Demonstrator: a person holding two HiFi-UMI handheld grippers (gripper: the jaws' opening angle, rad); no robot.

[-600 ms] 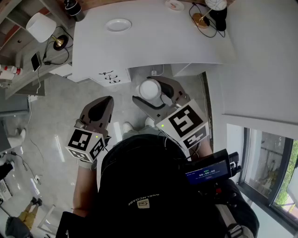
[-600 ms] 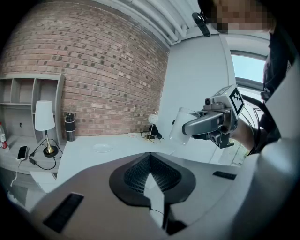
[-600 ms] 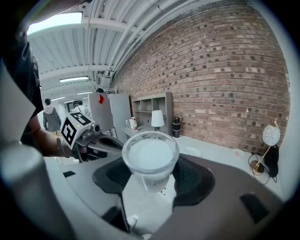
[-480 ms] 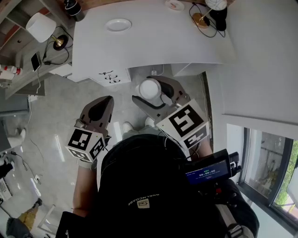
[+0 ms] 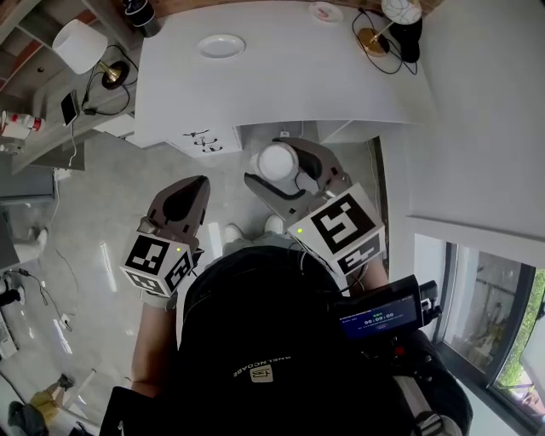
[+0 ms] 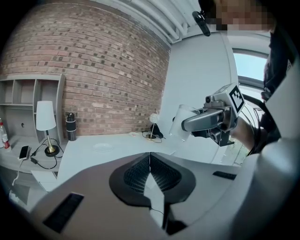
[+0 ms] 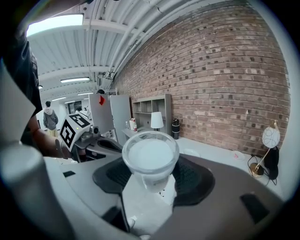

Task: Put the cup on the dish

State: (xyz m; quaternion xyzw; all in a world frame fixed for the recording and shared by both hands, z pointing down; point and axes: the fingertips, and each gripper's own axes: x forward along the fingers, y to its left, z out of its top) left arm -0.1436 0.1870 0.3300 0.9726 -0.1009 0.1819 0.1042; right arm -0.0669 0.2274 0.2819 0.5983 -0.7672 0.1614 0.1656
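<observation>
My right gripper (image 5: 283, 174) is shut on a clear plastic cup (image 5: 275, 162), held upright in the air short of the white table's (image 5: 281, 81) near edge. The same cup (image 7: 150, 159) fills the middle of the right gripper view between the jaws. A small white dish (image 5: 220, 46) lies on the table's far left part, also seen as the dish (image 6: 102, 146) in the left gripper view. My left gripper (image 5: 180, 204) hangs lower left, shut with nothing in it; its jaws (image 6: 150, 176) meet.
A white lamp (image 5: 78, 47) and a phone (image 5: 67, 108) sit on the side shelf at left. A dark bottle (image 5: 140, 12) stands at the table's far left corner. A globe lamp (image 5: 387, 21) with cables and a small pink dish (image 5: 326, 12) sit far right.
The view has shifted slightly; the right gripper with the cup has edged a little toward the table. The left gripper has not moved.
</observation>
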